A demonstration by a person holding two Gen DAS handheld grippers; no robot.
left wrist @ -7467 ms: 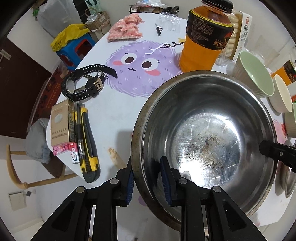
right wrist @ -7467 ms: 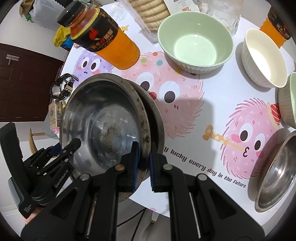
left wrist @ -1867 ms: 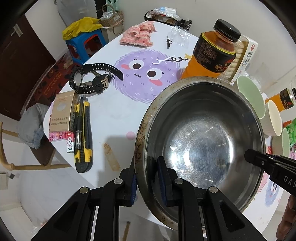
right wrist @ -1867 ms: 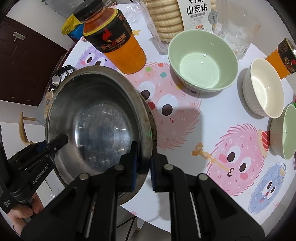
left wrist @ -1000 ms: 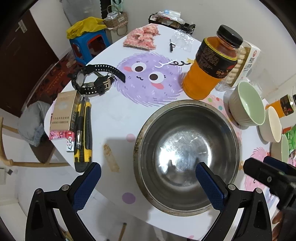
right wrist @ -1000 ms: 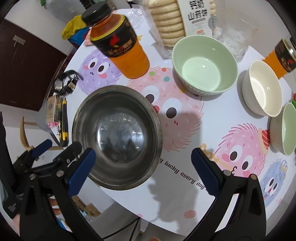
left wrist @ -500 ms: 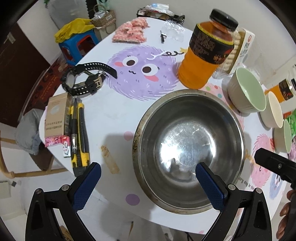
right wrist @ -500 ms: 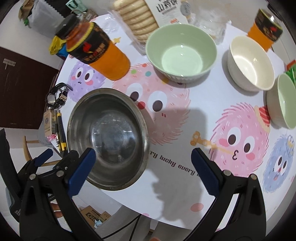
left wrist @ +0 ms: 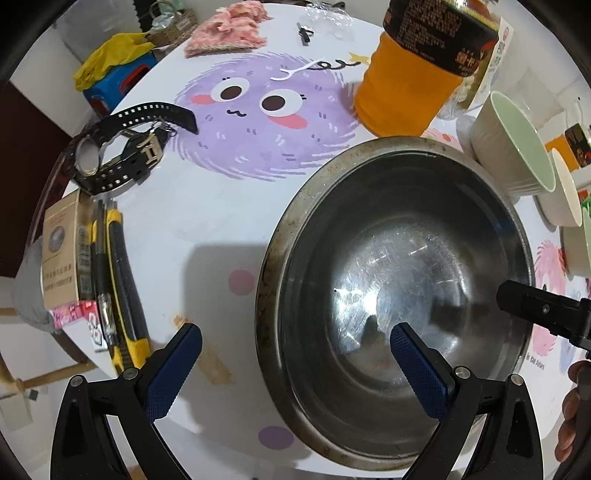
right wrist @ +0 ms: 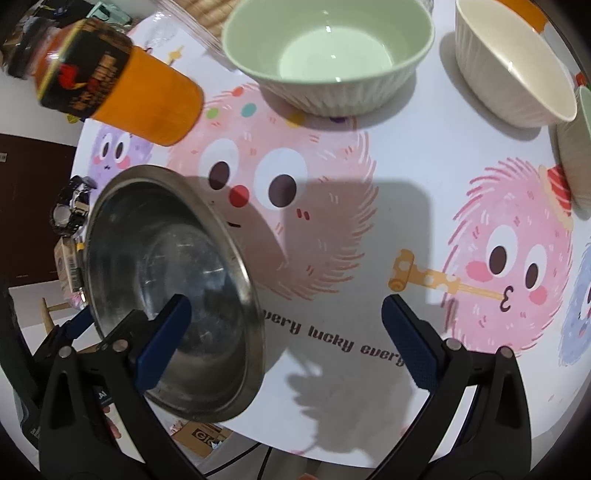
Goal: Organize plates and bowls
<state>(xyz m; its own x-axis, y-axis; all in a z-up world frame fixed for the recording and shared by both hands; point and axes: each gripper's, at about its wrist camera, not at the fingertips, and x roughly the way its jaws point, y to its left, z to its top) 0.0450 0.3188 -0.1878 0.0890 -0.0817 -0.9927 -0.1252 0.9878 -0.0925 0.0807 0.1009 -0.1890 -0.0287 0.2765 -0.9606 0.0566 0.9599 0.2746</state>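
Observation:
A large steel bowl (left wrist: pixel 399 288) (right wrist: pixel 166 280) rests on the cartoon-printed table near its front edge. My left gripper (left wrist: pixel 295 369) is open, its blue pads straddling the bowl's near left rim without touching it. My right gripper (right wrist: pixel 282 339) is also open, low over the table, with its left pad over the steel bowl's right side. A green ribbed bowl (right wrist: pixel 328 55) (left wrist: pixel 517 147) and a cream bowl (right wrist: pixel 513 62) (left wrist: pixel 565 199) stand farther back. Another green bowl (right wrist: pixel 576 147) shows only its edge at the right.
An orange drink bottle (left wrist: pixel 417 77) (right wrist: pixel 110 92) stands just behind the steel bowl. A black watch (left wrist: pixel 118 147), a small carton (left wrist: pixel 61 251) and a yellow utility knife (left wrist: pixel 122 295) lie at the table's left edge. A pink cloth (left wrist: pixel 229 29) lies far back.
Both grippers, shut on the steel bowl's rim two seconds ago, have let go with the bowl on the table. Since half a second ago, both have dropped lower and closer.

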